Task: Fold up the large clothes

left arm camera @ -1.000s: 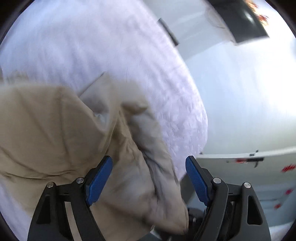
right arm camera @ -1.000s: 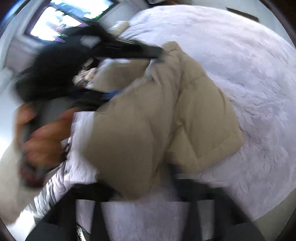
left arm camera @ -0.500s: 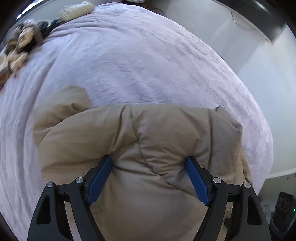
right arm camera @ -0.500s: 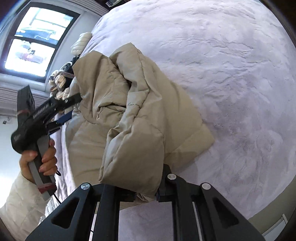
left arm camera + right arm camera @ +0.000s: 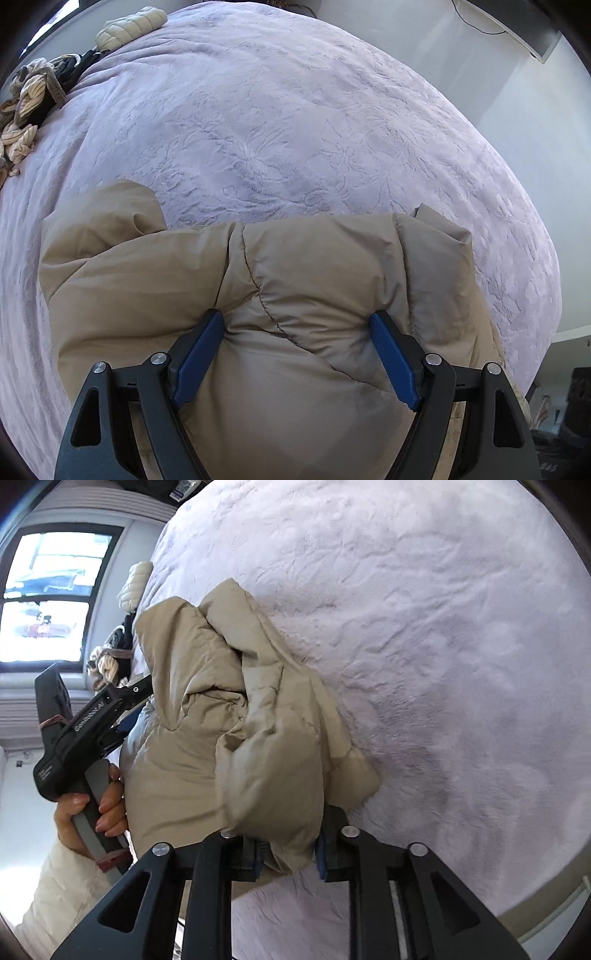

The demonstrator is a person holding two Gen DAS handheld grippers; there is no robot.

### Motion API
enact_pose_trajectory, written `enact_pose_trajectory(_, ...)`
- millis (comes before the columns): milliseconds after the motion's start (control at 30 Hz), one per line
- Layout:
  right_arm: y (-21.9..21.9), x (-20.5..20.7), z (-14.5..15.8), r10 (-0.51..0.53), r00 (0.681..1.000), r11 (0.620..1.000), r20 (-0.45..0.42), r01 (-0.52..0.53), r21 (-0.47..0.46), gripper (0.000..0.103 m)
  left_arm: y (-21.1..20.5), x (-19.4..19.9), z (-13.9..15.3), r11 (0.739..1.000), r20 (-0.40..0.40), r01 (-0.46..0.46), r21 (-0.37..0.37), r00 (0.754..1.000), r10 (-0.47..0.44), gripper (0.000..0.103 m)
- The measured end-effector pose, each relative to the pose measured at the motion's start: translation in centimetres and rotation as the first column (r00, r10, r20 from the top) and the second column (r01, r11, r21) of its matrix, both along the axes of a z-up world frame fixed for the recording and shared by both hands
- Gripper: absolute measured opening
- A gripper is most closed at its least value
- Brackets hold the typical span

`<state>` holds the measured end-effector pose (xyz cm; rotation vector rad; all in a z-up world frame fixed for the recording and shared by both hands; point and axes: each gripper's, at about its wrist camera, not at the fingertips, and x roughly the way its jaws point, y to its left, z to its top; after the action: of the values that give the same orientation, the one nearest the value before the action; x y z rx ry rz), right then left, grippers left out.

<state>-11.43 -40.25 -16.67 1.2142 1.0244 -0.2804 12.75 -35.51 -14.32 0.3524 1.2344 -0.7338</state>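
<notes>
The beige jacket [image 5: 295,295] lies bunched on the lilac bed [image 5: 295,122], filling the lower half of the left view. The left gripper [image 5: 297,332] has its blue fingers [image 5: 199,354] spread wide, pressing into the padding. The right gripper [image 5: 290,853] has just been opening, its fingers still pinching a jacket fold at lower centre. Other clothes [image 5: 29,96] sit upper left.
</notes>
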Motion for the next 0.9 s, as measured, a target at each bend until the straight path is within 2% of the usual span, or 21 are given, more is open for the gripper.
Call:
enact_pose_trajectory(167,-1.5,0.2,3.1,0.047,0.999,0.997,-0.018,-0.049,-0.066,0.024,0.1,0.1,0.1,1.000,-0.002,-0.018,0.004,1.000,0.018,0.081)
enact_pose_trajectory(333,-2.7,0.3,7.0,0.065,0.997,0.974,-0.034,-0.070,-0.215,0.024,0.4,0.0,0.3,0.999,-0.005,-0.032,0.009,0.999,0.032,0.081)
enact_pose_trajectory(433,-3.0,0.9,9.1,0.078,0.997,0.957,0.002,-0.075,-0.280,0.024,0.7,-0.1,0.5,0.999,-0.002,-0.038,0.013,0.999,0.038,0.081)
enact_pose_trajectory(533,-2.5,3.6,10.3,0.178,0.984,0.935,0.027,-0.160,-0.317,0.024,1.0,-0.2,0.8,0.999,-0.002,-0.050,0.016,0.999,0.050,0.081)
enact_pose_trajectory(633,-1.1,6.2,9.2,0.306,0.951,0.887,-0.040,-0.300,-0.350,0.024,1.8,-0.5,1.8,0.997,0.001,-0.079,0.015,0.997,0.079,0.081)
enact_pose_trajectory(733,-0.4,7.3,6.4,0.358,0.924,0.859,-0.134,-0.383,-0.340,0.023,3.9,-1.0,3.3,0.993,-0.002,-0.114,0.000,0.993,0.114,0.081)
enact_pose_trajectory(800,-0.4,7.5,3.9,0.372,0.911,0.862,-0.177,-0.410,-0.297,0.023,5.8,-1.5,4.2,0.990,-0.004,-0.143,-0.013,0.990,0.143,0.081)
enact_pose_trajectory(900,-0.9,7.3,2.0,0.365,0.912,0.880,-0.185,-0.403,-0.251,0.023,8.6,-2.5,5.3,0.982,-0.020,-0.186,-0.032,0.982,0.186,0.081)
